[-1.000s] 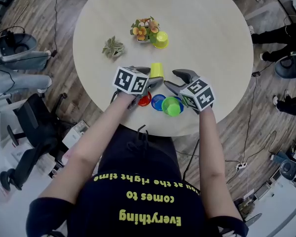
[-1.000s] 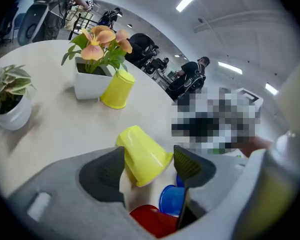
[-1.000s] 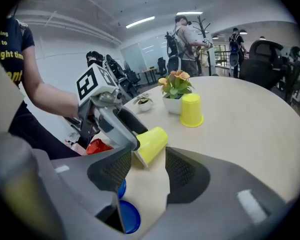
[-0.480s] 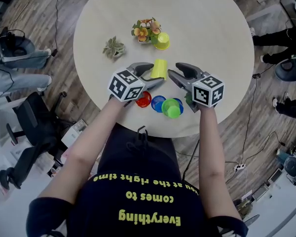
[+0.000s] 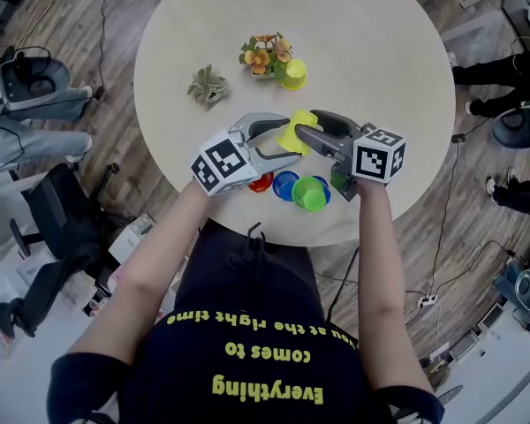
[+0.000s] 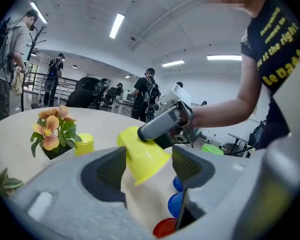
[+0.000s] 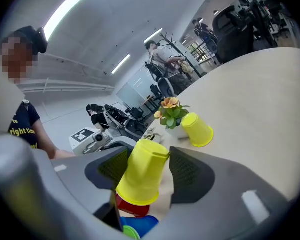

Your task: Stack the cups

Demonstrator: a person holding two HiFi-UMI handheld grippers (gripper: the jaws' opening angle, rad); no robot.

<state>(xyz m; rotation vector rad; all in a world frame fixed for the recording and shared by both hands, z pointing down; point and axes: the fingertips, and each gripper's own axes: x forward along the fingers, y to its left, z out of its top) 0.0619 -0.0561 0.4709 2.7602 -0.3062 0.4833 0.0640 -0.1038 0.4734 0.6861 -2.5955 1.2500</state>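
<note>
A yellow cup (image 5: 291,133) (image 6: 142,154) (image 7: 142,176) hangs tilted over the round table (image 5: 371,51), its mouth turned down and towards me. My left gripper (image 5: 290,135) (image 6: 149,166) is shut on its wide end. My right gripper (image 5: 305,124) (image 7: 142,171) has the same cup between its jaws, and those jaws are opening. A red cup (image 5: 260,182), a blue cup (image 5: 284,184) and a green cup (image 5: 309,193) lie near the table's front edge, just below the grippers. A second yellow cup (image 5: 291,73) stands mouth down by the flowers.
A pot of orange flowers (image 5: 261,54) and a small green plant (image 5: 206,85) stand on the far left half of the table. An office chair (image 5: 62,228) is on the floor to the left. Cables run over the floor, and people stand in the background of the gripper views.
The yellow cup stood on the table between the grippers; now it is tilted and raised with both grippers closed in around it. The left gripper moved right and forward.
</note>
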